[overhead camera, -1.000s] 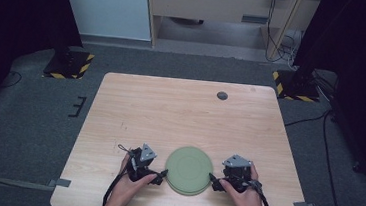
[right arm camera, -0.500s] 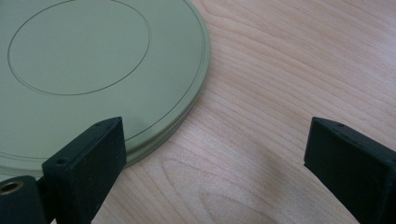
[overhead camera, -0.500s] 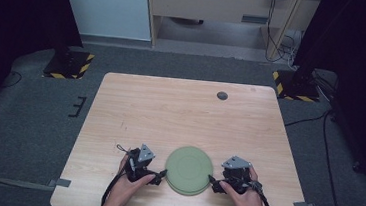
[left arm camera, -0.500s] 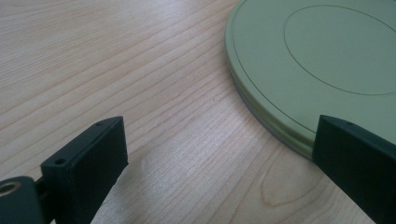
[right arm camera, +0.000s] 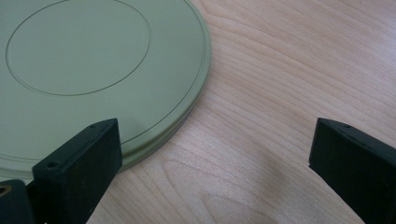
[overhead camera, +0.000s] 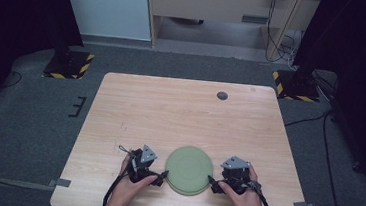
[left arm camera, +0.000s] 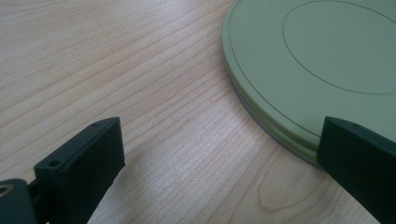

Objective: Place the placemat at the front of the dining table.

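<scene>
Left gripper sits on the tabletop near its front edge with jaws spread wide, nothing between them — in the left gripper view one jaw reaches the rim of the green plate, the other stands off over bare wood. Right gripper mirrors it on the plate's other side, also spread and holding nothing; in the right gripper view its near jaw overlaps the plate edge, whether touching I can't tell.

Plate lies flat, close to the front edge of the tabletop, about midway between the front corners, between my two grippers. Looks like rigid moulded plastic or melamine: stiff, probably light, matte but smooth — so likely slippery under hard jaws. Low profile, with a thin lip and a grooved line just inside the rim; a darker band under the edge suggests a small foot or a second layer, can't say which.

Best hold, I judge, is the rim: one jaw under the lip, one on top, pinching from the side. Flat centre offers nothing to grab. A one-sided pinch may let it tilt.
</scene>
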`<state>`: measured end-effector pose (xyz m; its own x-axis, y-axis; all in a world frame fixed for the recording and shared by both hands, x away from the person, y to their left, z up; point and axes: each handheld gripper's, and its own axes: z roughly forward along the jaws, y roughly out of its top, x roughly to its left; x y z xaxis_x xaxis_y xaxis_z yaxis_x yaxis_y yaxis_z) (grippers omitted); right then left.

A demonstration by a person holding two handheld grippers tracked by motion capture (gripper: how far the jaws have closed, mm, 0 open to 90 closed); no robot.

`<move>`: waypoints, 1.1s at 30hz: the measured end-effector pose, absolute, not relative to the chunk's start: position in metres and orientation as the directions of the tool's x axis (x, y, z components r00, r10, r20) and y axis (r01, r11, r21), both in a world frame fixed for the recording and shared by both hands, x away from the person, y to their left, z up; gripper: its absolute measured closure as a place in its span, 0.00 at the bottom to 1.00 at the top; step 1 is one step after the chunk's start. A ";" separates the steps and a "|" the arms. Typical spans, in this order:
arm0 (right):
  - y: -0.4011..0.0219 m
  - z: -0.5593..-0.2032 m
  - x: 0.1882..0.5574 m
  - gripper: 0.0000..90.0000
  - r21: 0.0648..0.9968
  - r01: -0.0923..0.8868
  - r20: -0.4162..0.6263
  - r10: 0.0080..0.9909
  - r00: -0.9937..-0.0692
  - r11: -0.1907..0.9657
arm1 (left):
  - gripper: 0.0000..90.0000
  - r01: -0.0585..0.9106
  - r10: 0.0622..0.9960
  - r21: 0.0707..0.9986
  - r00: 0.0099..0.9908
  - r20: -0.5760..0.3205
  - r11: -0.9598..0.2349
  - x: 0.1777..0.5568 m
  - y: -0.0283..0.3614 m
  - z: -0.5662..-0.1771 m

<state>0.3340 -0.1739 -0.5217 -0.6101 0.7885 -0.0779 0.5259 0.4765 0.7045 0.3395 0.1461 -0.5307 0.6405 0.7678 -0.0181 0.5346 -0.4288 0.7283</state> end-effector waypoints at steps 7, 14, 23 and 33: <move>-0.173 -0.522 0.336 0.01 0.701 0.539 -0.076 0.800 -0.596 0.467 | 0.00 0.538 0.778 0.730 0.628 -0.015 -0.421 0.340 0.145 -0.531; -0.173 -0.522 0.338 0.01 0.704 0.540 -0.079 0.807 -0.586 0.461 | 0.00 0.542 0.788 0.735 0.615 -0.015 -0.409 0.342 0.145 -0.531; -0.172 -0.523 0.340 0.01 0.708 0.542 -0.084 0.816 -0.572 0.453 | 0.00 0.543 0.795 0.738 0.607 -0.015 -0.400 0.344 0.145 -0.532; -0.172 -0.521 0.336 0.05 0.711 0.532 -0.080 0.805 -0.588 0.460 | 0.02 0.535 0.790 0.745 0.613 -0.018 -0.398 0.342 0.145 -0.529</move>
<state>0.3363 -0.1724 -0.5212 -0.5882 0.8047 -0.0803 0.5323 0.4600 0.7107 0.3424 0.1450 -0.5291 0.6126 0.7902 -0.0178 0.5352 -0.3982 0.7449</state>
